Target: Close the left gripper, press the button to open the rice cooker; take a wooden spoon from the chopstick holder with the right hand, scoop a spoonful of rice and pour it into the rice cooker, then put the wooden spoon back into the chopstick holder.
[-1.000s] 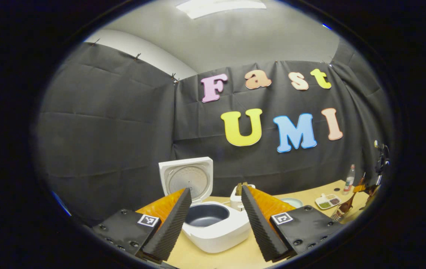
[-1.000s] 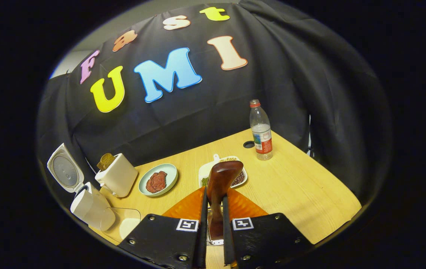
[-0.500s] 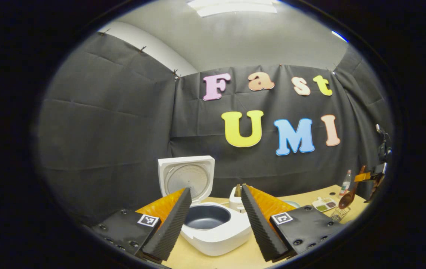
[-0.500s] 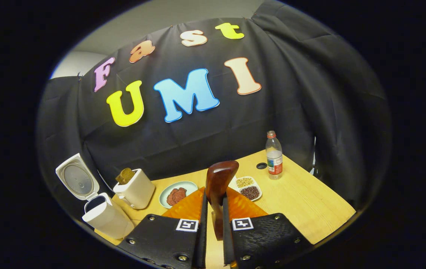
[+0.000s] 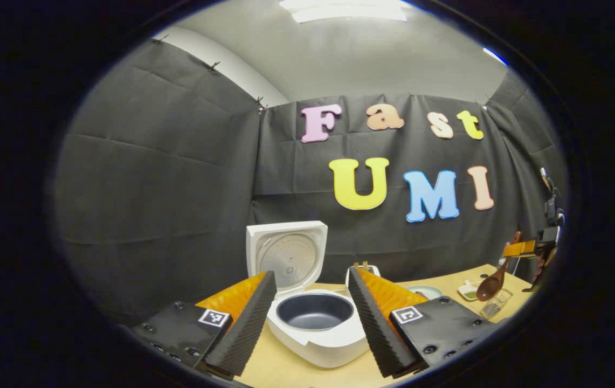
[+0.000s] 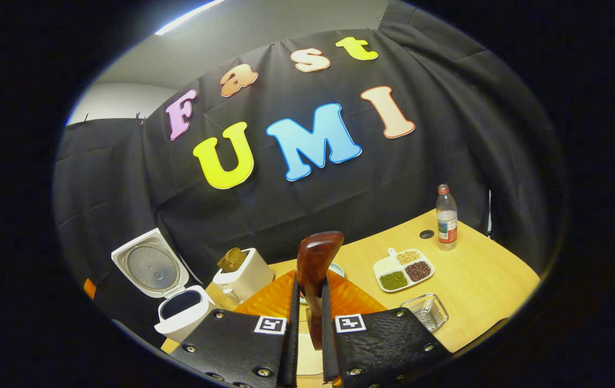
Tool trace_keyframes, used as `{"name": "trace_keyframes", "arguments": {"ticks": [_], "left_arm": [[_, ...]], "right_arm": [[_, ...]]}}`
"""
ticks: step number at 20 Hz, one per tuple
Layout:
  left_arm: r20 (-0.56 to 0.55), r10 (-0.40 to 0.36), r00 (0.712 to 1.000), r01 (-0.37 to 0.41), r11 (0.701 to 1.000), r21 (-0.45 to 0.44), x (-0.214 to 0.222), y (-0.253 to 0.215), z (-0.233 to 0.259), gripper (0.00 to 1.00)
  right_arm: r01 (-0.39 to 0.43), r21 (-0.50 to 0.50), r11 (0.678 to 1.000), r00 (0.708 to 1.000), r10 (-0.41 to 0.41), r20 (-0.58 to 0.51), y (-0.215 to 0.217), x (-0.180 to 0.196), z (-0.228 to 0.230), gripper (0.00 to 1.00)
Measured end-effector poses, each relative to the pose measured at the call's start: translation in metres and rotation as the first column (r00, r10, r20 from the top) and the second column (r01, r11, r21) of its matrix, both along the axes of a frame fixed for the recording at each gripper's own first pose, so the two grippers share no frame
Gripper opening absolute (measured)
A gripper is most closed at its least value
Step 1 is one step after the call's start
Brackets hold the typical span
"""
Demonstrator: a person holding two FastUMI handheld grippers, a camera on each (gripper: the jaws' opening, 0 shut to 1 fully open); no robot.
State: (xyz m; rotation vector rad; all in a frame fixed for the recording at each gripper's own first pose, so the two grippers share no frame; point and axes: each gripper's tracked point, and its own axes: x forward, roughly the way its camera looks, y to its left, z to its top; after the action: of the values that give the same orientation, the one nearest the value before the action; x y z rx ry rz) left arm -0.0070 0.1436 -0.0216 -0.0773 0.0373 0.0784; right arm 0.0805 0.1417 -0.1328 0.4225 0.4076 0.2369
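1. Right gripper (image 6: pixel 308 302): fingers are pressed together on the handle of the wooden spoon (image 6: pixel 315 269); the handle is pinched from both sides.
2. Spoon is held upright in the right gripper view, bowl end at the top, above the finger tips, well clear of the table (image 6: pixel 479 285).
3. In the left gripper view the same spoon (image 5: pixel 489 283) is seen at far right, hanging bowl down from the other gripper, above the clear basket (image 5: pixel 493 306).
4. Whether anything lies in the spoon bowl cannot be told.
5. Left gripper (image 5: pixel 310 302): fingers are spread wide, nothing is held or touched between them.
6. Rice cooker (image 5: pixel 318 323) is seen between the spread fingers of the left gripper, on the table, near the camera. Lid (image 5: pixel 287 253) is stood up open at the back; the dark inner pot is exposed.
7. In the right gripper view the cooker (image 6: pixel 183 310) is at near left, lid raised.
8. Toaster (image 6: pixel 242 272) w/ a slice in its slot is just right of the cooker.
9. Divided dish (image 6: pixel 403 269) w/ green, dark and pale grains is on the table, right of the spoon; the clear basket (image 6: pixel 426 311) is nearer than it.
10. Water bottle (image 6: pixel 446 218) is stood at far right, by the cloth wall.
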Motion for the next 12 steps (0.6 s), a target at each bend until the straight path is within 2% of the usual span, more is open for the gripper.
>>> {"name": "trace_keyframes", "arguments": {"ticks": [1,2,3,4,5,7,8,12], "left_arm": [[-0.002,0.004,1.0,-0.004,1.0,-0.001,0.0,0.005,-0.003,0.97],[-0.006,0.008,1.0,-0.008,1.0,-0.002,-0.001,0.012,-0.004,0.94],[-0.01,0.012,1.0,-0.012,1.0,-0.004,-0.003,0.018,-0.008,0.94],[-0.013,0.017,1.0,-0.017,1.0,-0.004,-0.004,0.024,-0.009,0.98],[-0.015,0.022,1.0,-0.022,1.0,-0.001,-0.006,0.03,-0.01,0.94],[-0.019,0.032,0.999,-0.032,0.999,0.012,-0.01,0.041,-0.014,0.98],[-0.024,0.038,0.999,-0.037,0.999,0.018,-0.011,0.046,-0.015,0.94],[-0.043,0.056,0.998,-0.054,0.998,0.035,-0.017,0.065,-0.022,0.94]], "right_arm": [[-0.015,-0.007,1.0,1.0,0.015,-0.008,0.01,-0.003,-0.006,0.19],[-0.026,-0.021,0.999,1.0,0.025,-0.015,0.018,-0.004,-0.014,0.19],[-0.034,-0.038,0.999,0.999,0.033,-0.024,0.025,-0.006,-0.022,0.19],[-0.042,-0.057,0.997,0.999,0.041,-0.032,0.032,-0.008,-0.031,0.18],[-0.05,-0.076,0.996,0.998,0.047,-0.036,0.037,-0.008,-0.04,0.18],[-0.058,-0.12,0.991,0.998,0.054,-0.036,0.048,-0.008,-0.054,0.18],[-0.059,-0.139,0.989,0.997,0.053,-0.047,0.051,-0.008,-0.064,0.18],[-0.051,-0.177,0.983,0.997,0.041,-0.062,0.067,-0.002,-0.089,0.19]]}}
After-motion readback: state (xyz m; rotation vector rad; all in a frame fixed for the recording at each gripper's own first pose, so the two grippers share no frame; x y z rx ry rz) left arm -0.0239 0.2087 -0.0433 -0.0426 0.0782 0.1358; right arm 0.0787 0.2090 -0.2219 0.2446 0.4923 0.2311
